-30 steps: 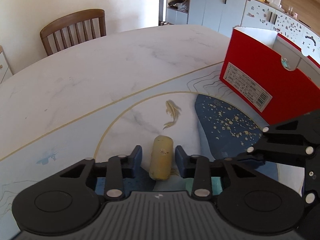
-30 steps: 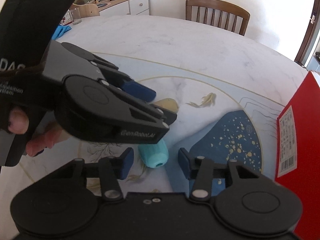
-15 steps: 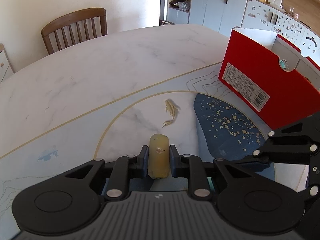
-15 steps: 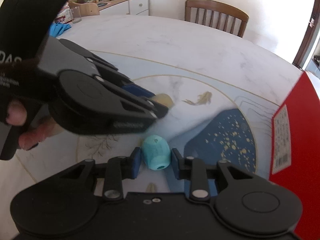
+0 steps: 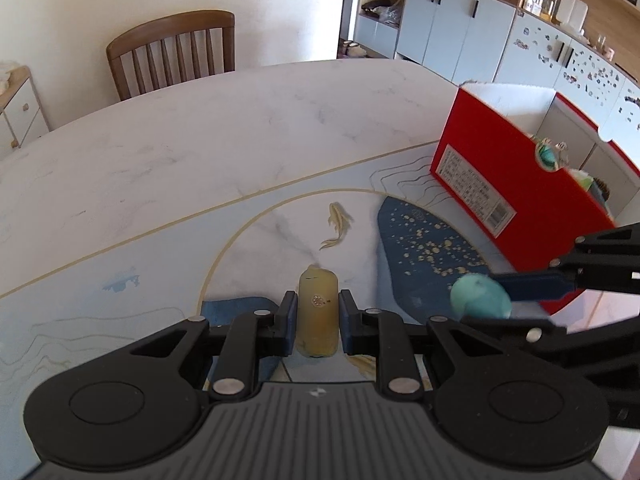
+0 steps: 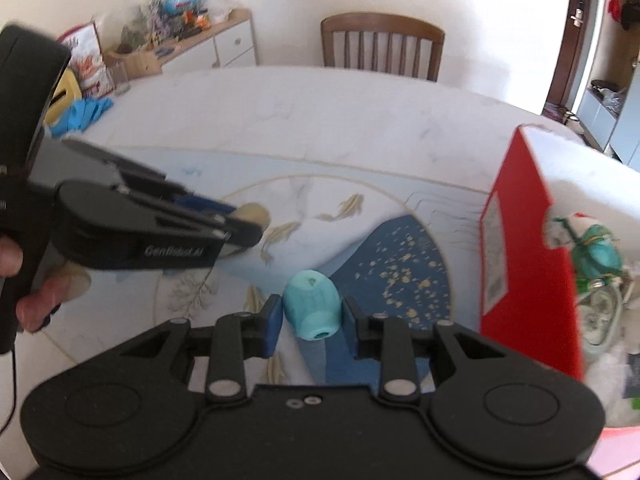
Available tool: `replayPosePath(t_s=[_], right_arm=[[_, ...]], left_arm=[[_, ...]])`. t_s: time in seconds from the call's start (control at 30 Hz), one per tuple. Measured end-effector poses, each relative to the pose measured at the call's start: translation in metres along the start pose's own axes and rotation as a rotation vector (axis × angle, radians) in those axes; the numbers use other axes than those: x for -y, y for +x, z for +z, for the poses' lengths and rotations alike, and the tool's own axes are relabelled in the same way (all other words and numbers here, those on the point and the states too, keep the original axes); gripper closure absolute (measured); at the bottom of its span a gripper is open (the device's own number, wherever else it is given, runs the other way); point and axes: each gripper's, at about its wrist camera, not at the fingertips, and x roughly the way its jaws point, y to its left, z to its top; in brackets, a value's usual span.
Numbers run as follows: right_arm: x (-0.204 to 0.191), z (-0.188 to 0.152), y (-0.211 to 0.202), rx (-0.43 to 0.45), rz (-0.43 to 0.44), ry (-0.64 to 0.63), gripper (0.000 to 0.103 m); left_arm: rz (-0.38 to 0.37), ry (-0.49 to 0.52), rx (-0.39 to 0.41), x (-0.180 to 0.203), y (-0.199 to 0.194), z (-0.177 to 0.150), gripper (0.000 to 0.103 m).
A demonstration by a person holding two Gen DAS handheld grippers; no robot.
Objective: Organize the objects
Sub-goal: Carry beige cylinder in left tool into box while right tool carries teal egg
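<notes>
Under both of my grippers spreads the big marble table (image 5: 200, 152), pale with a gold-lined curve and a dark blue speckled patch (image 5: 420, 248) just ahead and to the right of my left gripper. A wooden chair (image 5: 172, 52) stands at the table's far edge, well ahead of both tools. The open red box (image 5: 512, 184) sits ahead and to the right of both grippers; from the right wrist view I can see into it, where a teal item (image 6: 600, 252) lies among other things too blurred to name.

My left gripper (image 5: 318, 320) is pinched narrow on a yellowish cylinder (image 5: 318, 312), both blue pads pressing its sides, the cylinder pointing away from me along the fingers. In the right wrist view that same gripper (image 6: 248, 220) sits ahead and to the left, a person's fingers (image 6: 40, 300) wrapped under its handle.

My right gripper (image 6: 312, 316) is clamped on a small teal rounded piece (image 6: 314, 308), its holed end facing the camera. Seen from the left wrist, it hangs just right of my left fingers, in front of the box.
</notes>
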Motion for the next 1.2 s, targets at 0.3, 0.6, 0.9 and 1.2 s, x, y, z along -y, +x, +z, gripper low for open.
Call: replayPosePath(t_s=[0.3, 0.6, 0.9, 1.2], right_arm=[[0.017, 0.005, -0.047, 0.062, -0.020, 0.069, 0.073], [0.048, 0.003, -0.086, 0.128, -0.037, 0.121, 0.073], [0.081, -0.008, -0.117, 0.168, -0.085, 0.122, 0.073], [0.120, -0.015, -0.143, 0.204, -0.109, 0.148, 0.073]], left_arm=[[-0.007, -0.005, 0.037, 0.028, -0.039, 0.009, 0.083], [-0.038, 0.015, 0.088, 0.071, -0.068, 0.026, 0.083], [-0.064, 0.042, 0.137, 0.121, -0.078, 0.049, 0.083], [-0.099, 0.088, 0.136, 0.174, -0.066, 0.069, 0.083]])
